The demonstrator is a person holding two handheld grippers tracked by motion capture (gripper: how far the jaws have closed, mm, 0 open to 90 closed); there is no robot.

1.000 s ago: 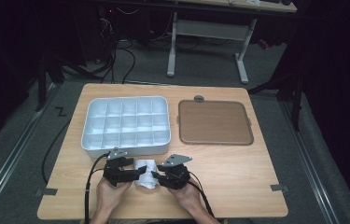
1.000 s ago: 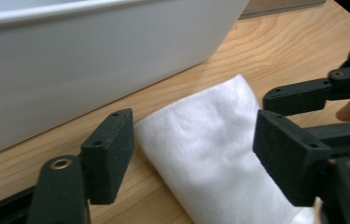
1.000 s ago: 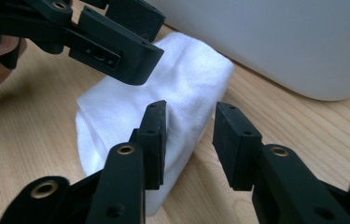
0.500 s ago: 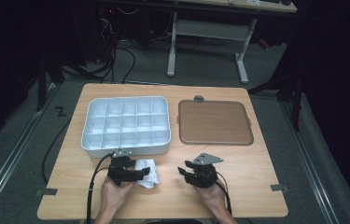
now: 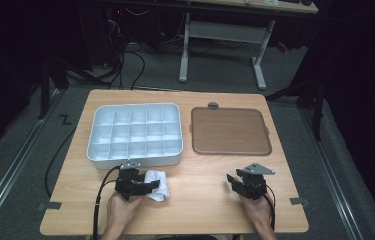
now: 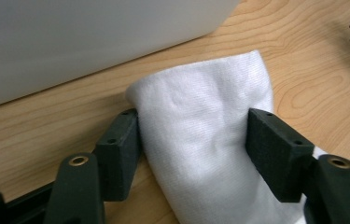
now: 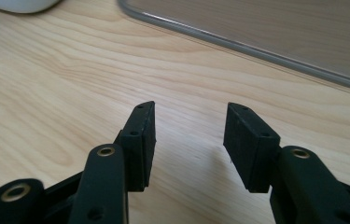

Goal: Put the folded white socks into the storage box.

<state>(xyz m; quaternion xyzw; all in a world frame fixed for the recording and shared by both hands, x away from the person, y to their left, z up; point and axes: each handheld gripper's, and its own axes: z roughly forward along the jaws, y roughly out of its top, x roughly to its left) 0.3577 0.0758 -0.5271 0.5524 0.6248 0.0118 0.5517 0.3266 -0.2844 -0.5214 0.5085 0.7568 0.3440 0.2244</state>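
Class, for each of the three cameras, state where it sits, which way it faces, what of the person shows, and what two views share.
High view: above the person's side, looking forward and down on the table; both hands and forearms show.
Left gripper view: rides the left hand-held gripper, looking along jaws either side of the white cloth beside the white compartment box.
Right gripper view: rides the right hand-held gripper, facing the brown tray.
Shared: high and left gripper views both show cloth and box.

Occluded and cropped regions.
White cloth (image 6: 205,140): near end cut by the lower frame edge in the left gripper view. Compartment tray (image 6: 93,42): blurred, cropped above. Brown tray (image 7: 266,32): far side cropped.
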